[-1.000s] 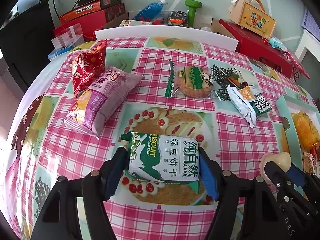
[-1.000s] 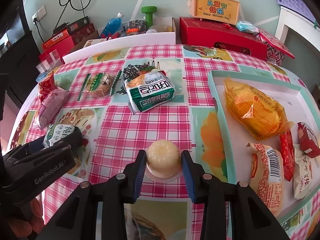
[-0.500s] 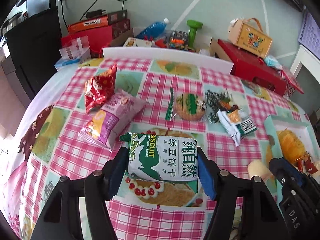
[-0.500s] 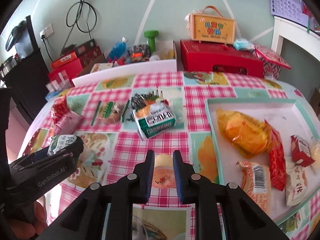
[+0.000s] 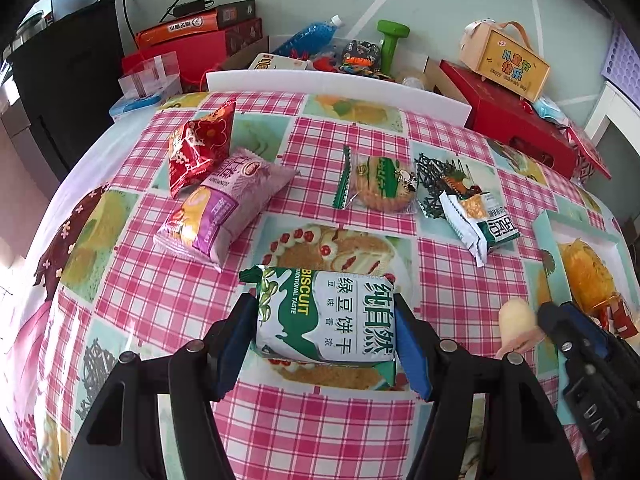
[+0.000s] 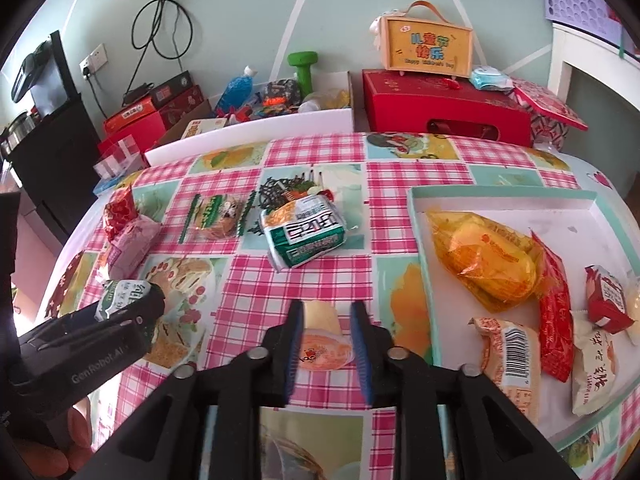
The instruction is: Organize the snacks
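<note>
**Gripping two snacks above the checked tablecloth**

Holding green-and-white biscuit packet [image 5: 326, 316]: left gripper [image 5: 325, 338] clamped on both short ends, blue pads pressed into the wrapper, packet lifted off the pink checked tablecloth [image 5: 168, 296]. Right gripper [image 6: 326, 340] clenched on a jelly cup [image 6: 322, 338], cup tipped on its side, pale body pointing away, orange printed lid facing the camera. In the left wrist view the same cup [image 5: 518, 322] shows beside the right gripper's black body.

On the cloth, untouched: red snack bag [image 5: 200, 146] leaning on a purple bread packet [image 5: 224, 204]; clear-wrapped round cake with green edges [image 5: 380, 184]; green-and-white noodle-style packet [image 6: 304, 232] lying partly on a printed square.

Tray with teal rim [image 6: 420, 236] sits at the right of the table. Inside it: orange wrapped pastry [image 6: 486, 260], long red packet [image 6: 554, 308], small red packet [image 6: 606, 300], barcode packet [image 6: 510, 344], white packet with red print [image 6: 594, 368].

Behind the table: red gift box [image 6: 444, 104] with an orange handled box [image 6: 426, 46] on top, green dumbbell [image 6: 303, 68], blue bottle [image 6: 236, 88].
</note>
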`<state>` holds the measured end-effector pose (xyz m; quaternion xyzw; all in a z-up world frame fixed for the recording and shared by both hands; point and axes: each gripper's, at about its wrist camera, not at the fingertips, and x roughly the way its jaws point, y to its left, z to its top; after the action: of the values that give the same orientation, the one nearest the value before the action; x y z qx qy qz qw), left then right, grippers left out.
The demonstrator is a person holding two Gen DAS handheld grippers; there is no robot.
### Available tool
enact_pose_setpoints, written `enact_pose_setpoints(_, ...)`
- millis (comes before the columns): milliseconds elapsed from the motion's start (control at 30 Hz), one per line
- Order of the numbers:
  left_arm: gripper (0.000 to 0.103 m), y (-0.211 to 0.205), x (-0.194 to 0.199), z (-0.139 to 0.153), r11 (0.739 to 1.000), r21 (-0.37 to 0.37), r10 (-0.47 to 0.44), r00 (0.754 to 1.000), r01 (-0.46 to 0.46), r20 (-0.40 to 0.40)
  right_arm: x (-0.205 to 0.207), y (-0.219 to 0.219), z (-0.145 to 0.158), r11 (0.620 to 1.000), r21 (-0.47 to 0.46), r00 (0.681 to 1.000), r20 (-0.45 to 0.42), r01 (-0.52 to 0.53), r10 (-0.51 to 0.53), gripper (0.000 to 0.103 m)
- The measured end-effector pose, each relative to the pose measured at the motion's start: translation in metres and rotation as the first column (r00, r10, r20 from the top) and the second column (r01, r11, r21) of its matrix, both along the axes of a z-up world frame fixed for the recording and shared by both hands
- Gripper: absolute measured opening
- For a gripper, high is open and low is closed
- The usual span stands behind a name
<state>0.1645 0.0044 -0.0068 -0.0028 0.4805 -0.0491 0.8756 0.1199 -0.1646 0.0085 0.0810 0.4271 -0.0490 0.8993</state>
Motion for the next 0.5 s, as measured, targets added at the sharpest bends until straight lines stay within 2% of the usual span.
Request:
enact_pose_setpoints(67, 0.067, 0.002, -0.001, 0.0, 1.0, -0.005, 0.002, 1.0, -0.002, -0.004, 0.002, 0.006, -0.004, 1.0, -0.023, 1.0, -0.027, -0.014, 0.013, 0.052)
enact_pose_setpoints(167, 0.067, 0.004, -0.002, -0.002, 1.0, -0.008, 0.009, 1.0, -0.009, -0.014, 0.005, 0.015, -0.009, 0.997, -0.059, 0.998, -0.047, -0.046, 0.043, 0.053)
enact_pose_setpoints(267, 0.067, 0.007, -0.002, -0.004, 1.0, -0.012, 0.017, 1.0, -0.017, -0.026, 0.007, 0.021, -0.016, 0.995, -0.075, 0.995, -0.074, -0.071, 0.065, 0.059)
enact_pose_setpoints(400, 0.067, 0.01, -0.001, -0.006, 1.0, -0.02, 0.023, 0.999, -0.024, -0.035, 0.012, 0.028, -0.03, 0.987, -0.127, 0.987, -0.139, -0.094, 0.076, 0.059)
enact_pose_setpoints(500, 0.067, 0.011, -0.001, -0.007, 0.999, -0.026, 0.027, 0.999, -0.028, -0.041, 0.013, 0.027, -0.036, 0.989, -0.119, 0.985, -0.155, -0.09, 0.071, 0.059)
